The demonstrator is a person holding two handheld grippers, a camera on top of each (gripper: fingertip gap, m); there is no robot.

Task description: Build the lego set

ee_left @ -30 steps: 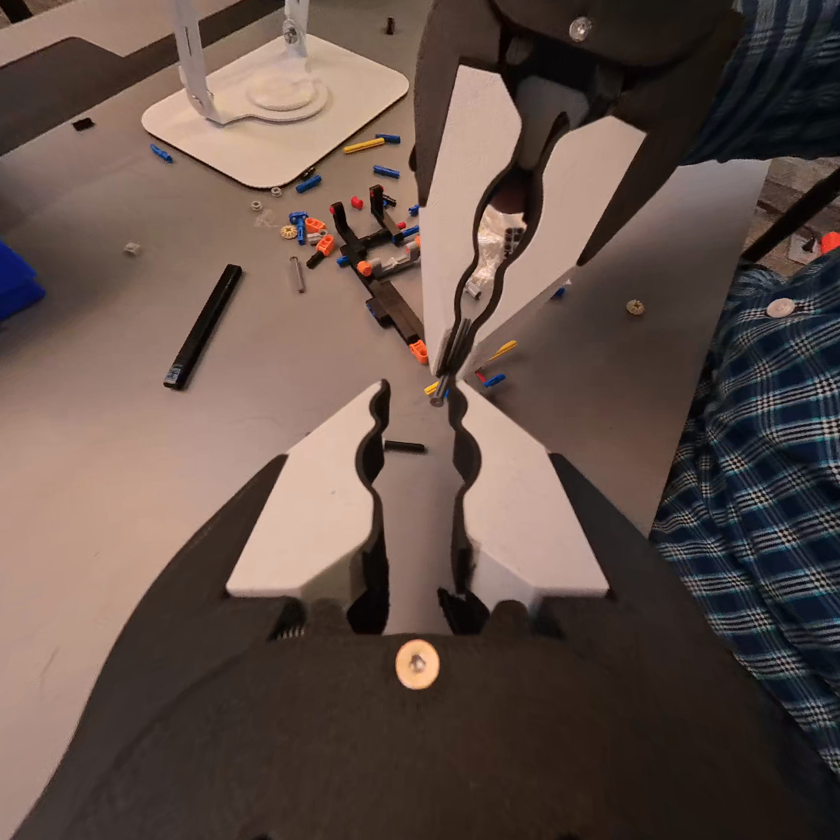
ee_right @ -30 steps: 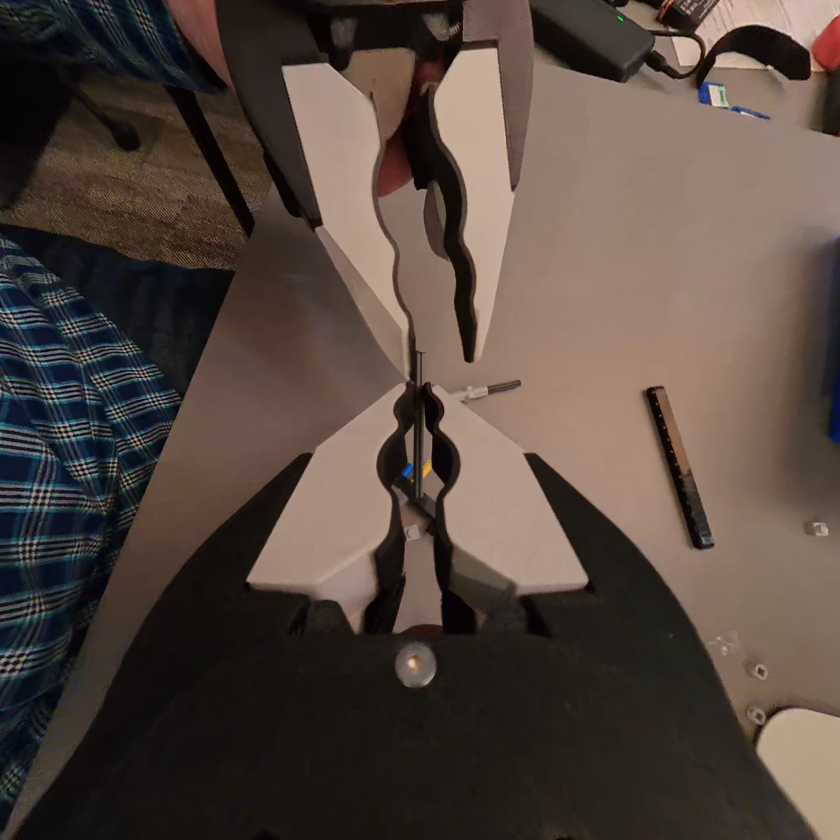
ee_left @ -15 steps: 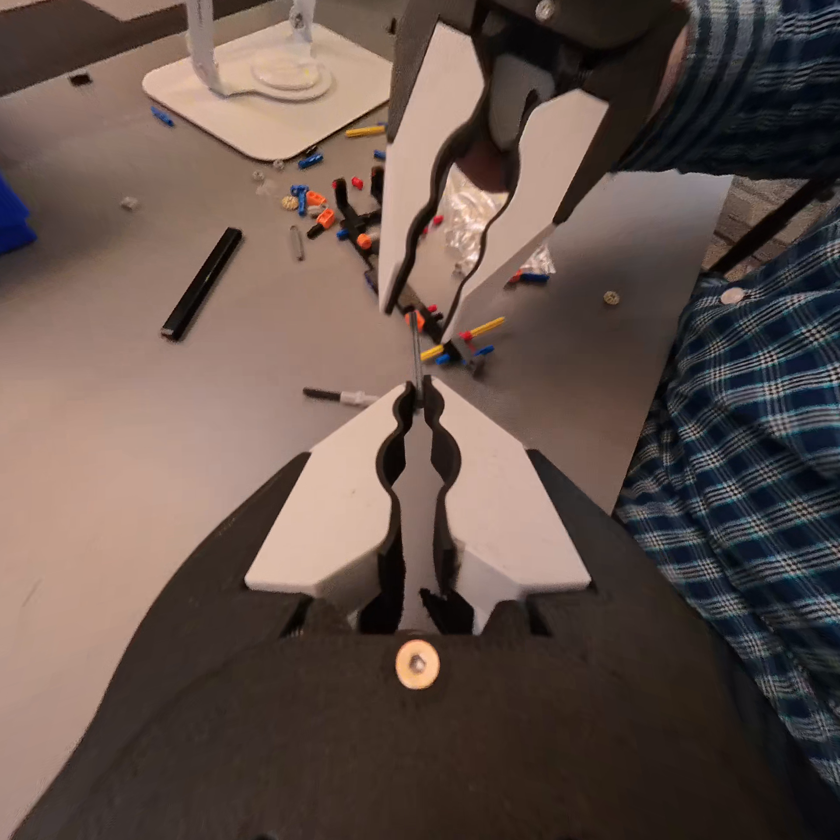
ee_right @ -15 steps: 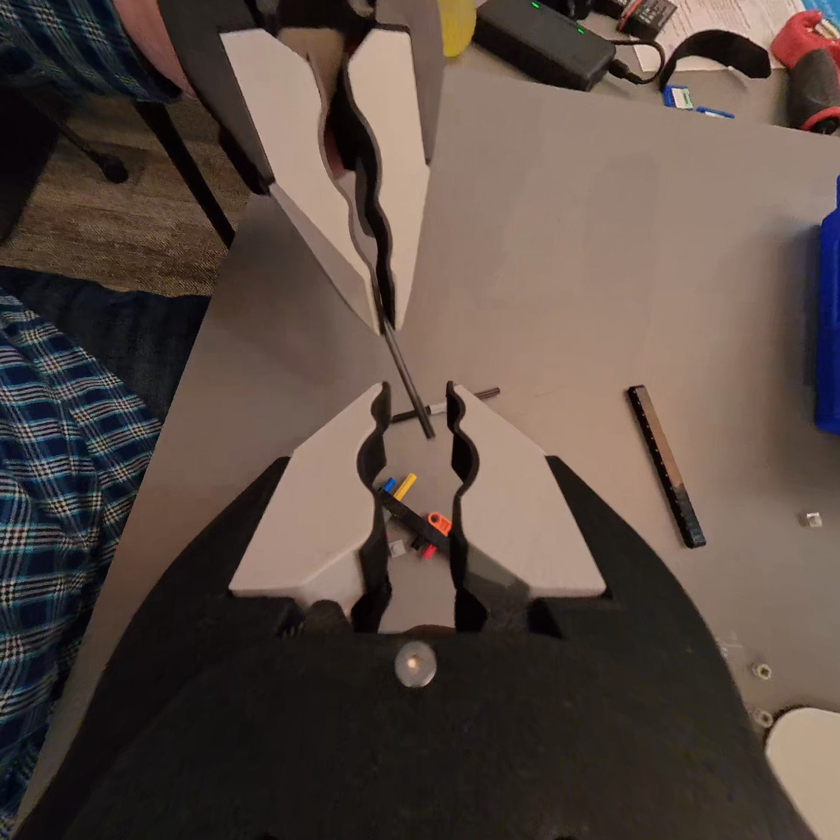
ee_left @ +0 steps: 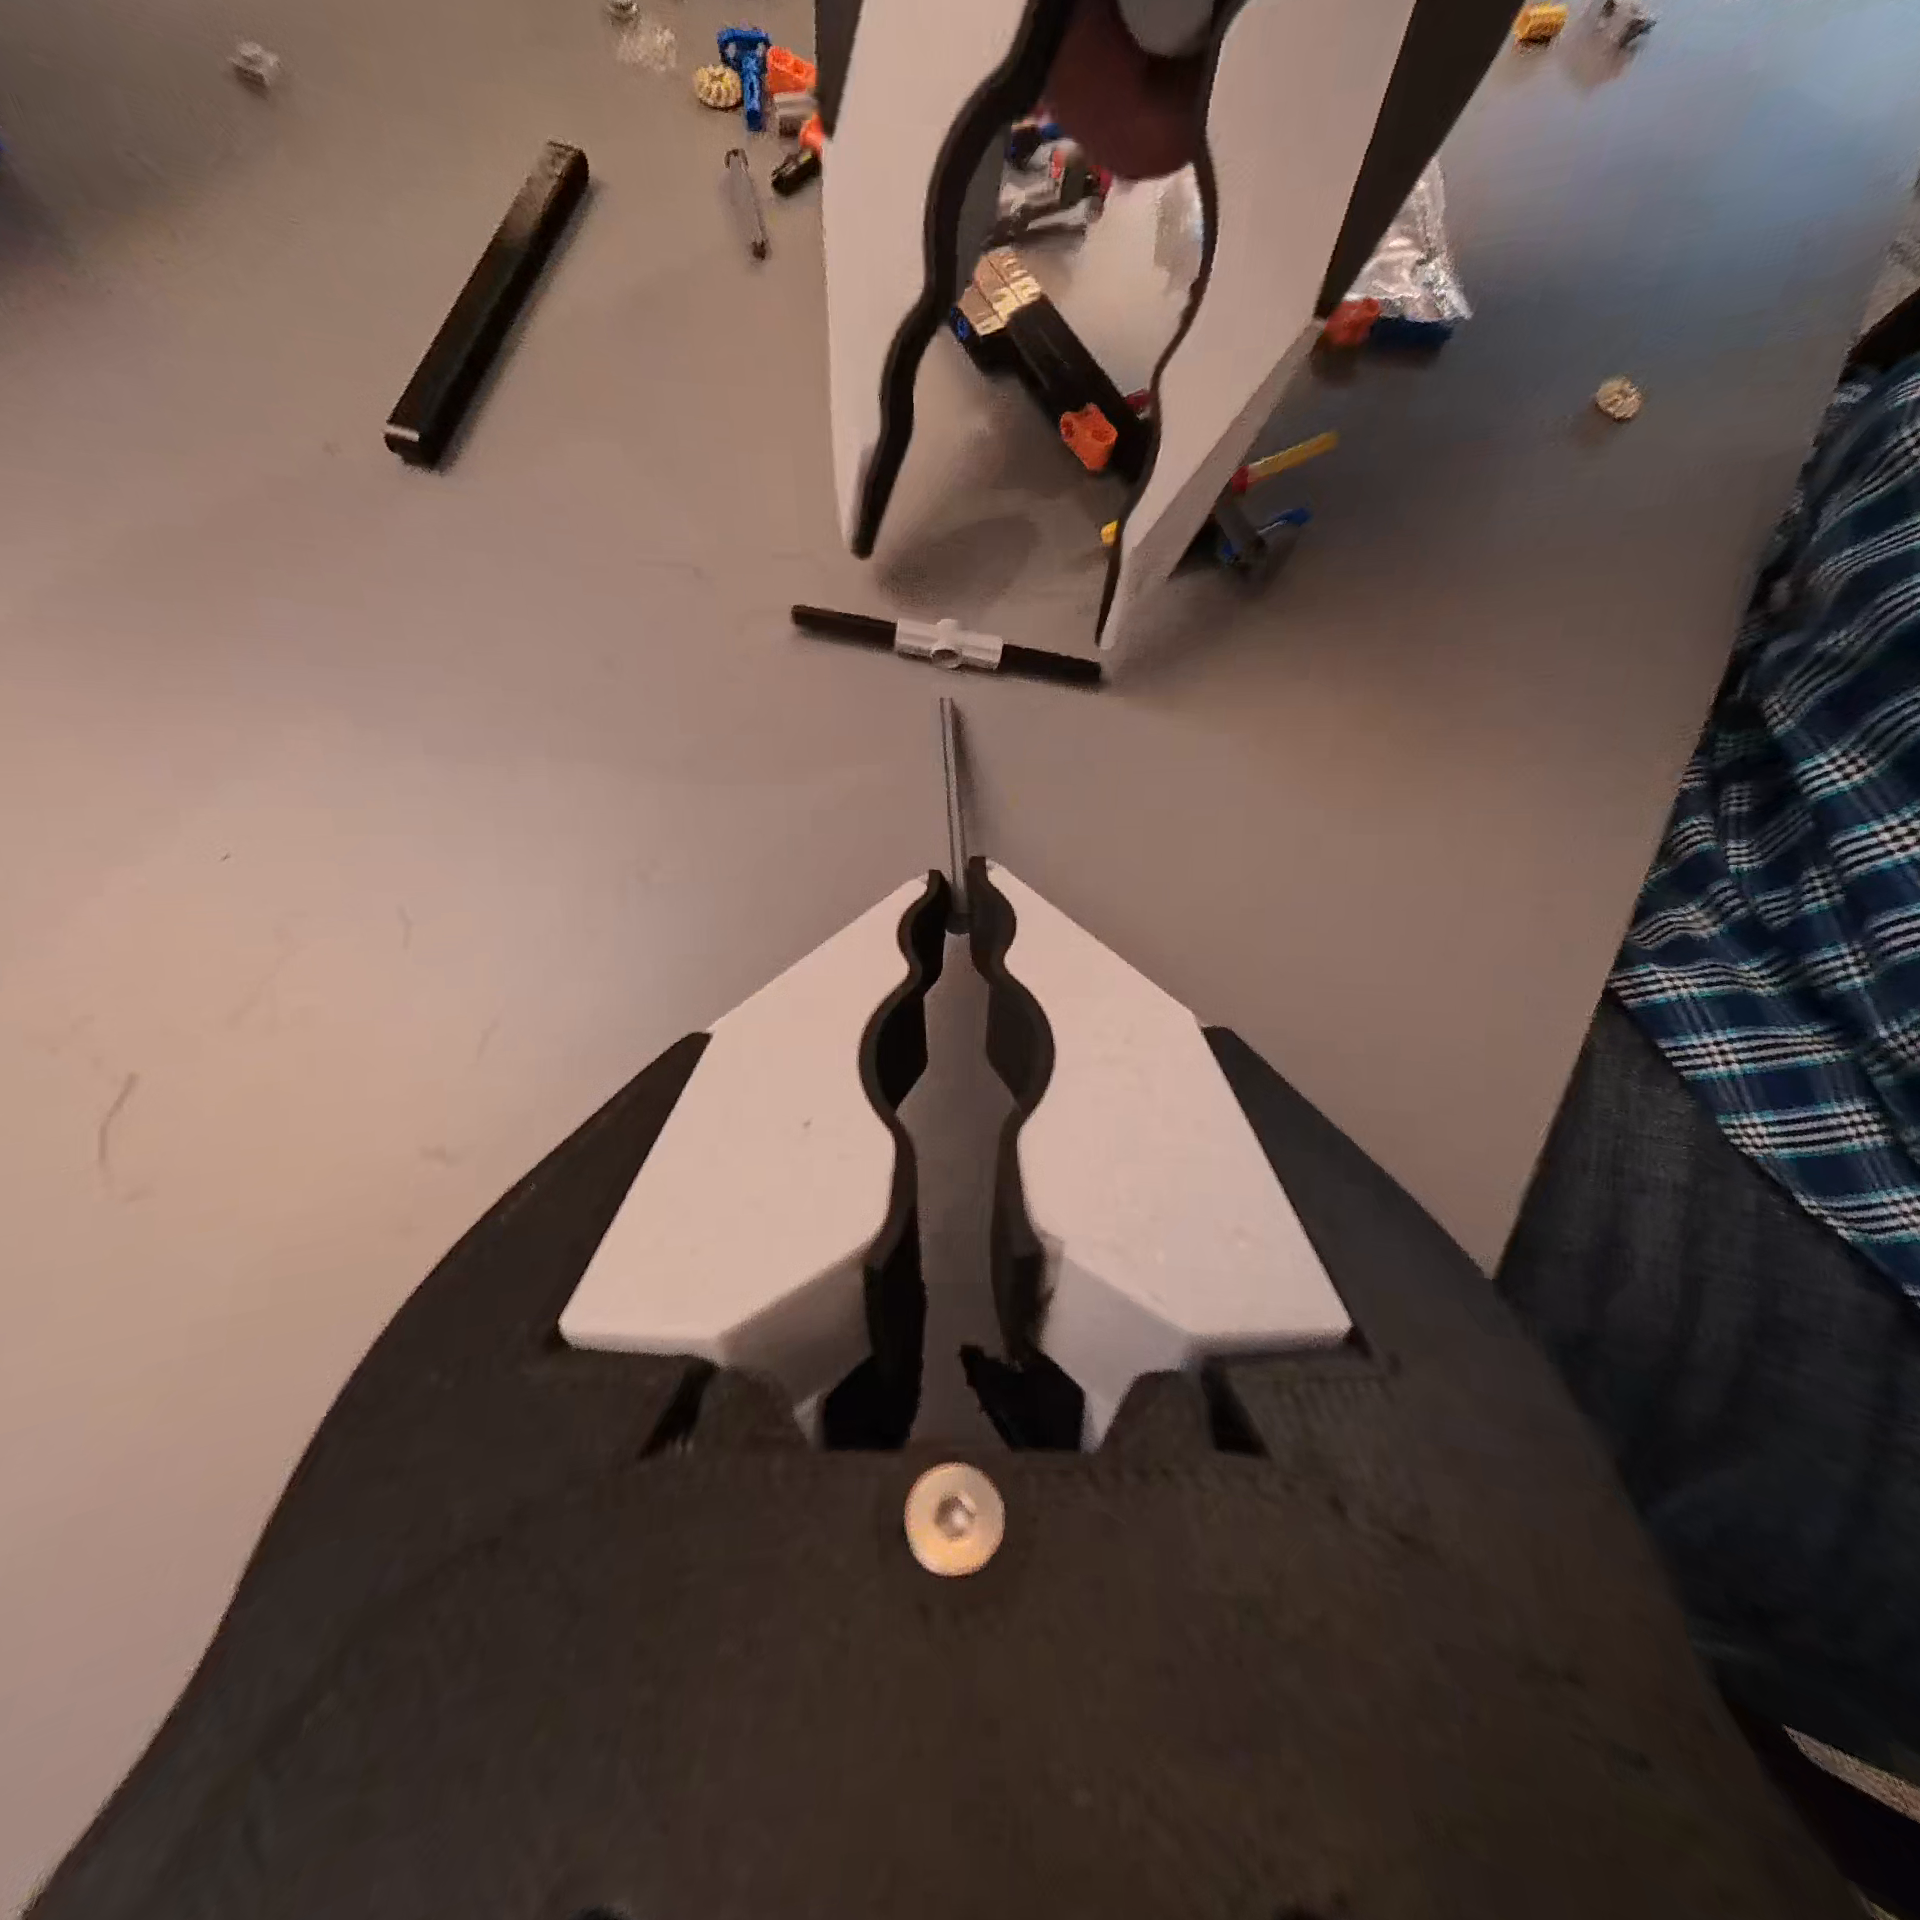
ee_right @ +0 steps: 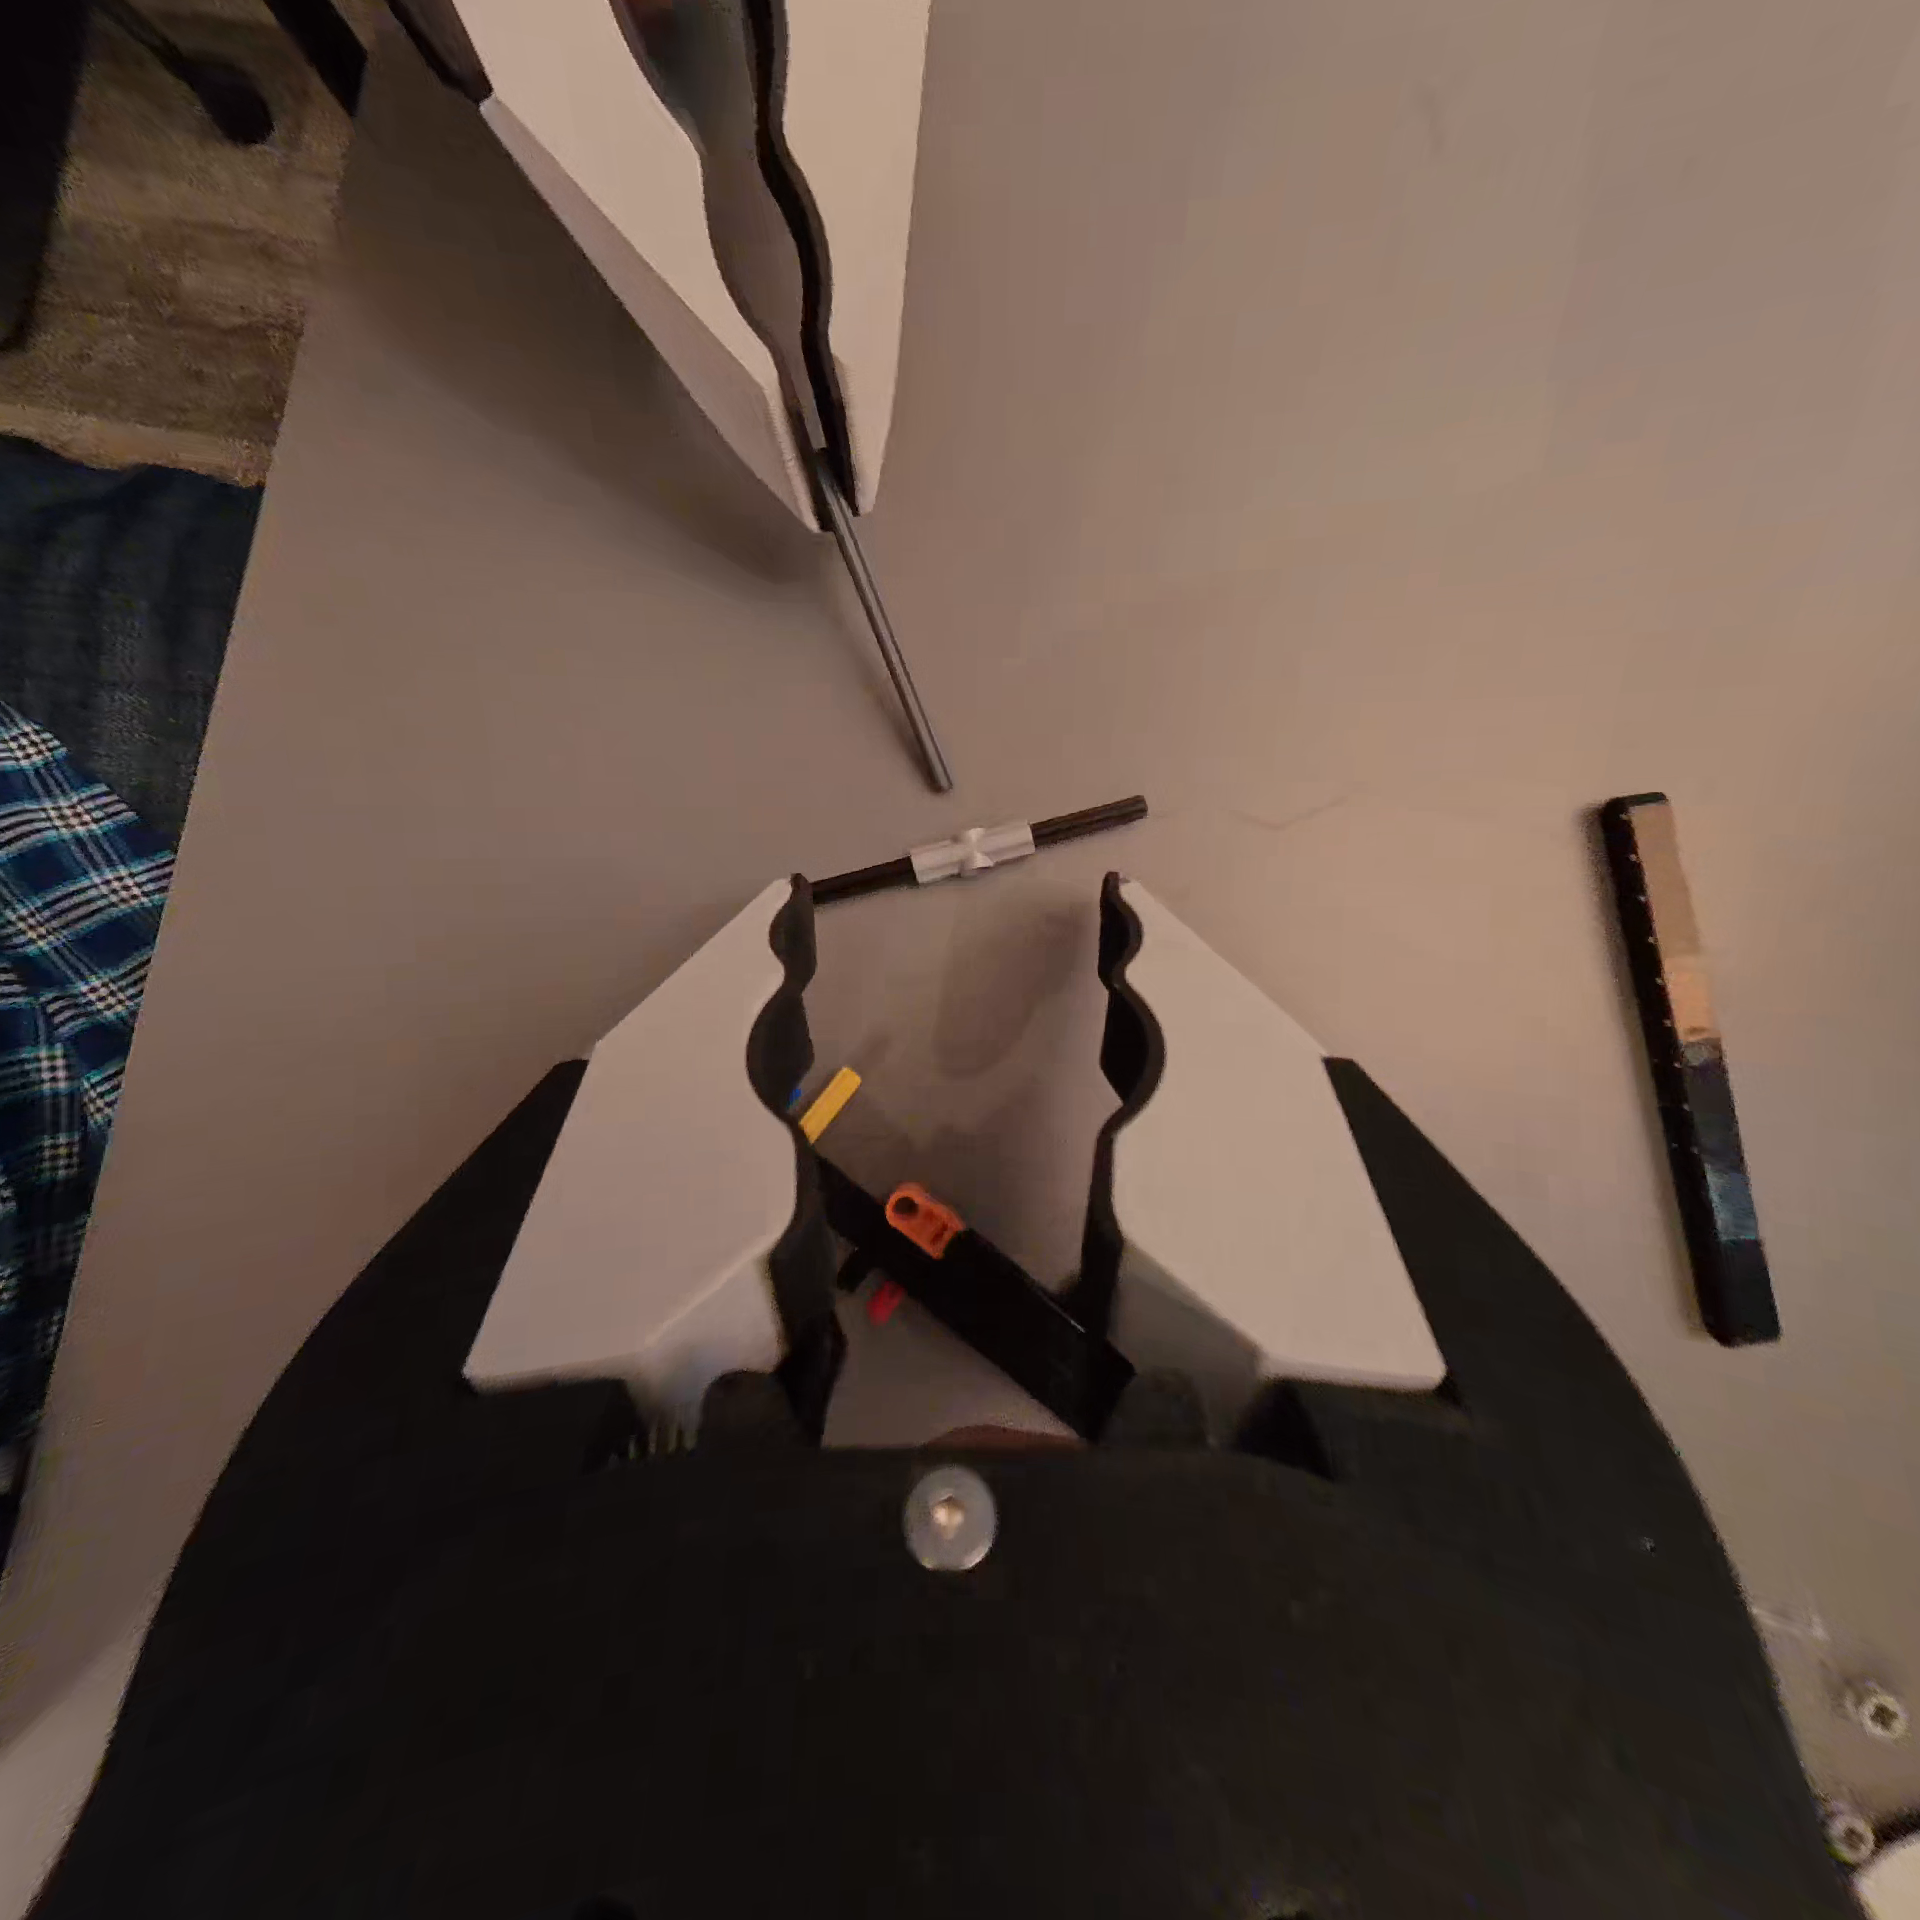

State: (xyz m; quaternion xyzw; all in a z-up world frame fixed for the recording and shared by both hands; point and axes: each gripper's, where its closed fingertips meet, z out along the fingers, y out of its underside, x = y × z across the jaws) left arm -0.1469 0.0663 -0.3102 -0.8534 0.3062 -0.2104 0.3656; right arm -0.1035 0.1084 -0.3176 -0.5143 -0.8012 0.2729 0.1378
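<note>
My left gripper (ee_left: 961, 899) is shut on a thin grey axle (ee_left: 951, 800) that sticks out forward past its tips. The axle's free end points at a black axle with a light grey connector (ee_left: 945, 646) lying on the grey table, just short of it. My right gripper (ee_right: 954, 883) is open and empty, its tips just above that black axle (ee_right: 971, 852). It shows from the front in the left wrist view (ee_left: 987, 582). The left gripper (ee_right: 831, 499) and its grey axle (ee_right: 883, 644) show in the right wrist view. A black frame with an orange connector (ee_right: 935, 1242) lies under the right gripper.
A long black beam (ee_left: 488, 301) lies to the left, also in the right wrist view (ee_right: 1683, 1070). Small loose coloured pieces (ee_left: 748, 73) and a clear plastic bag (ee_left: 1403, 270) lie farther back. A person's plaid sleeve (ee_left: 1818, 831) is beyond the table's right edge. There is about 7 cm between the tips of the two grippers.
The grey axle passed from the right gripper to the left, which shut on it. The right gripper opened wide. Both have moved down near the black axle with the connector.
</note>
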